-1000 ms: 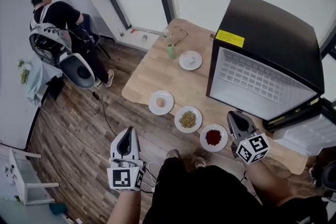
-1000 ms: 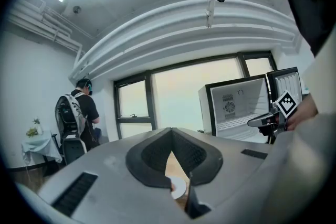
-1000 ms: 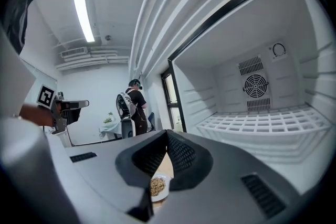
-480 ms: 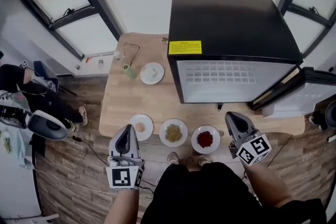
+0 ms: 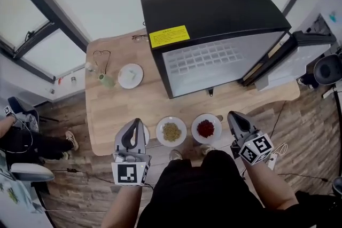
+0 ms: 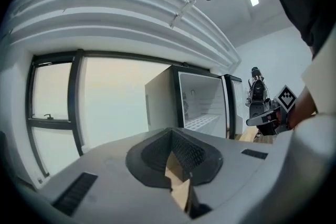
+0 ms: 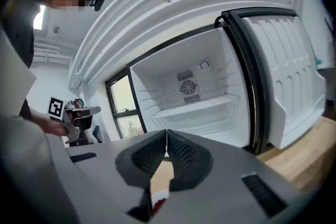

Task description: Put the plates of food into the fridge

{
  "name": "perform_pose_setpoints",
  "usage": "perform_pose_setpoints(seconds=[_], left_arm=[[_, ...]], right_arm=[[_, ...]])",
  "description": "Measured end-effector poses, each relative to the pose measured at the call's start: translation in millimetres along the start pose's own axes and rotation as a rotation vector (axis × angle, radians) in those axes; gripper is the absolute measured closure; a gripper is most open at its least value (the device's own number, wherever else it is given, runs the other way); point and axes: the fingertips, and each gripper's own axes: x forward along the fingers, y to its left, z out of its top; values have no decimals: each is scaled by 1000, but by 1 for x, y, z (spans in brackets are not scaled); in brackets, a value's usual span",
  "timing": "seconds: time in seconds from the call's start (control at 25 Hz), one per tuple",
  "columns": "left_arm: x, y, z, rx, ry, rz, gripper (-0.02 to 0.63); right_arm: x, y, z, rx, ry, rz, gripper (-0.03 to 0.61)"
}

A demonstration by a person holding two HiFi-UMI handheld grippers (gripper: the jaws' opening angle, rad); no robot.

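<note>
Three plates sit in a row along the near edge of the wooden table (image 5: 107, 115). My left gripper (image 5: 134, 125) covers most of the left plate (image 5: 145, 135). The middle plate (image 5: 171, 131) holds greenish food and the right plate (image 5: 206, 128) holds red food. A fourth plate (image 5: 131, 75) with pale food lies farther back on the left. The fridge (image 5: 214, 61) stands open behind them, its white shelves bare (image 7: 194, 97). My right gripper (image 5: 234, 116) hovers just right of the red plate. Both grippers, left (image 6: 172, 134) and right (image 7: 166, 135), are shut on nothing.
The fridge door (image 5: 288, 64) swings out to the right over the table's end. A small green bottle (image 5: 106, 80) and a looped cord (image 5: 100, 56) lie at the table's back left. A seated person (image 5: 16, 141) is on the floor side to the left.
The view has swung so the fridge now stands straight ahead. Both grippers have come down toward the table's near edge, and the left one now covers the left plate.
</note>
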Motion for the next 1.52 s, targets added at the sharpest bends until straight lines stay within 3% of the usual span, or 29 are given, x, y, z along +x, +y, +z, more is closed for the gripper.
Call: perform_pose_setpoints(seconds=[0.24, 0.56, 1.0, 1.08, 1.28, 1.52], left_arm=[[14, -14, -28, 7, 19, -157, 609], [25, -45, -41, -16, 22, -278, 609], [30, -66, -60, 32, 14, -308, 609], [27, -66, -60, 54, 2, -300, 609], [23, -63, -64, 76, 10, -288, 609], [17, -63, -68, 97, 65, -275, 609]], right_arm=[[-18, 10, -47, 88, 8, -127, 557], [-38, 1, -113, 213, 50, -238, 555], [-41, -17, -176, 310, 64, -272, 551], [-41, -20, -187, 339, 70, -270, 524], [-36, -36, -222, 530, 65, -294, 399], [-30, -37, -248, 667, 69, -319, 393]])
